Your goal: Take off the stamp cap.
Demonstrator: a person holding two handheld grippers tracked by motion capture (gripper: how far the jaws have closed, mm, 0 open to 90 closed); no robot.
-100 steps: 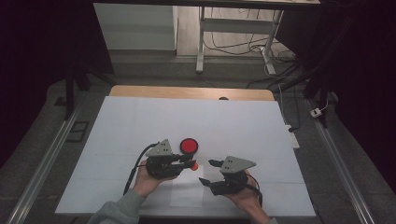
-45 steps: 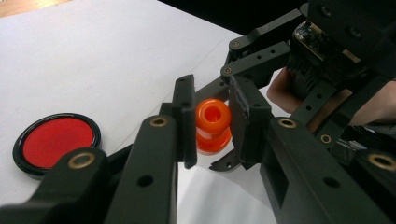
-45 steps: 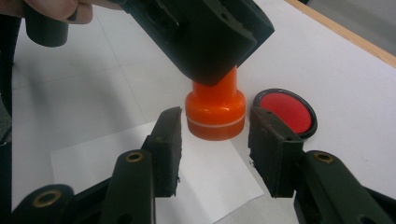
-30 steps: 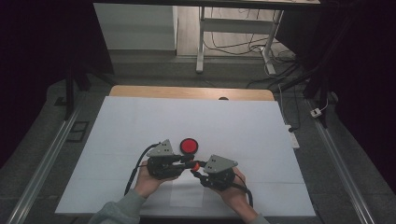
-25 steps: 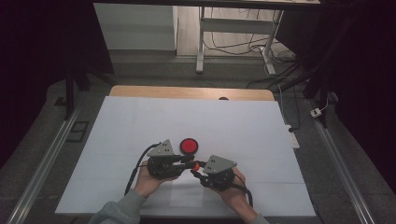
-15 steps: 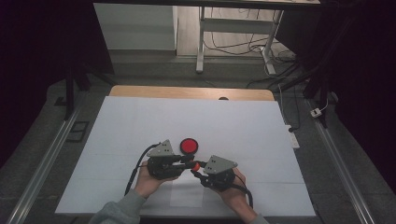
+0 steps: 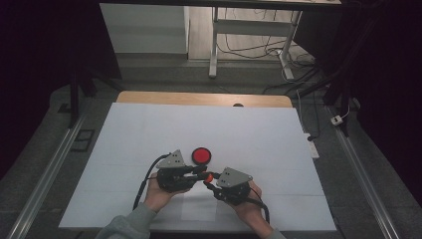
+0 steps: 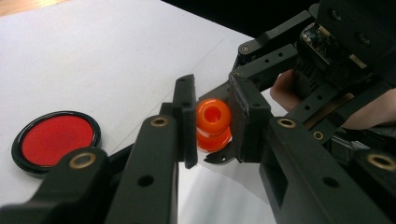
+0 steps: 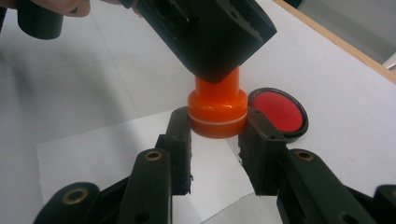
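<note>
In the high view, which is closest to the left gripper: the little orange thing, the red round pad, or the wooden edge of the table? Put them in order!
From the left gripper:
1. Orange stamp, held at its jaw tips, between both grippers.
2. Red ink pad, just beyond on the white sheet.
3. Wooden table edge, at the far side.

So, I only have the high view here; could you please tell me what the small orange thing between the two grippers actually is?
Observer: It's an orange stamp, standing on a white paper sheet.
Operator: Thanks. Which gripper is holding it?
Observer: The left gripper clamps its narrow upper handle; the right gripper flanks its wider base.
Operator: And that red disc, please?
Observer: The red disc is a black-rimmed ink pad lying open on the table, apart from the stamp.
</note>
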